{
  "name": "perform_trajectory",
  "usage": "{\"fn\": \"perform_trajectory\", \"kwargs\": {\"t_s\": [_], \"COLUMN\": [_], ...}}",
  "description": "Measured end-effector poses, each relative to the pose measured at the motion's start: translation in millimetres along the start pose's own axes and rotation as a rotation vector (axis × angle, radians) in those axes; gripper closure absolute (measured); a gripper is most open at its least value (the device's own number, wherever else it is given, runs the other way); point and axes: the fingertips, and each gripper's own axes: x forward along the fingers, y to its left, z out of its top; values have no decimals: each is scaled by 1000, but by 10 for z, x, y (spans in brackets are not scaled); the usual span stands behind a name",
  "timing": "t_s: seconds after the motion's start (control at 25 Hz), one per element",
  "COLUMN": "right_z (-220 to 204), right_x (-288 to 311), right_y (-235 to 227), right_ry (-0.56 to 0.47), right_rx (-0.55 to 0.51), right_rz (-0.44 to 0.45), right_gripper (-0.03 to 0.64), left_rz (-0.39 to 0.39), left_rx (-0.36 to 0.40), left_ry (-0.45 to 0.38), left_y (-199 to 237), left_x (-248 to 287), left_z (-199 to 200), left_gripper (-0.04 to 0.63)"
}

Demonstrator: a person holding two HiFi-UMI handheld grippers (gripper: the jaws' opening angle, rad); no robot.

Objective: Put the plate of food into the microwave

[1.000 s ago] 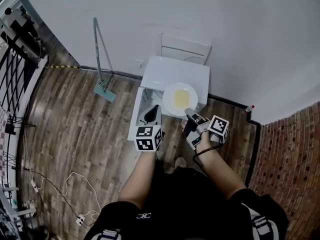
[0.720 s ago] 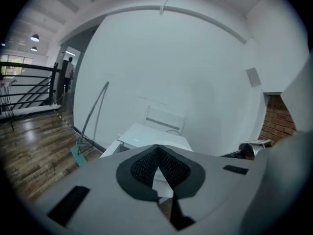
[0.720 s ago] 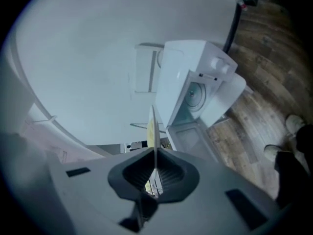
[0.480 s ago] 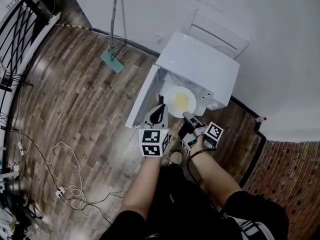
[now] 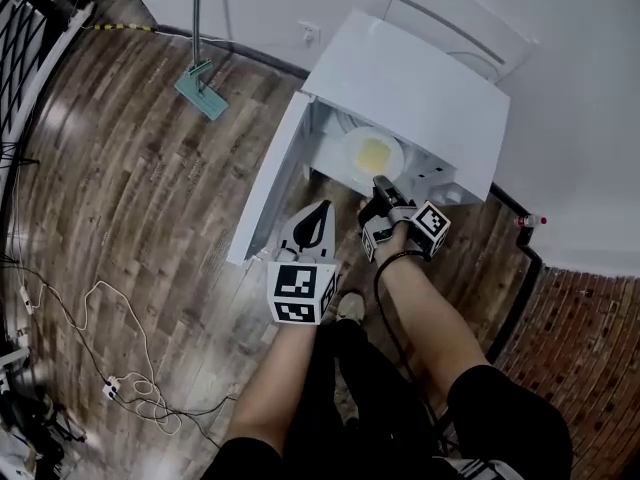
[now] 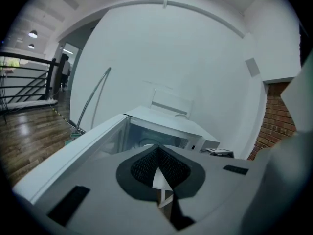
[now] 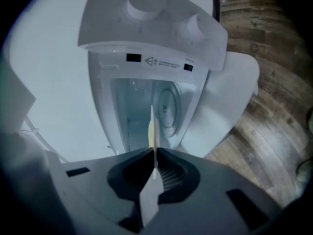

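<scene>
The left hand-held gripper [image 5: 316, 211] hangs with its jaws together on nothing, with the microwave's open door [image 5: 262, 196] just to its left. To its right, the right hand-held gripper [image 5: 381, 184] pinches the near rim of the plate of food [image 5: 373, 154], which sits ahead of its jaws, partway inside the cavity of the white microwave [image 5: 415, 86]. The insertion step looks nearly done. Next the plate probably needs lowering flat onto the cavity floor before the jaws let go and back straight out.
</scene>
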Motion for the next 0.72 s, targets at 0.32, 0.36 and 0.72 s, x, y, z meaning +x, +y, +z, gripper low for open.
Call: {"fn": "perform_trajectory", "kwargs": {"t_s": [0.32, 0.36, 0.72], "right_z": [341, 385, 682], "right_x": [738, 814, 1185], "right_y": [-247, -257, -304], "right_ry": [-125, -141, -241], "right_rx": [-128, -144, -343], "right_rz": [33, 35, -20], "right_gripper": [591, 591, 589], "left_rz": [-78, -85, -106], "left_rx": [76, 86, 107], "left_ry": [-26, -34, -152], "left_y": [228, 265, 506], "left_x": [496, 561, 959], "left_z": [-464, -497, -723], "left_gripper": [604, 604, 604]}}
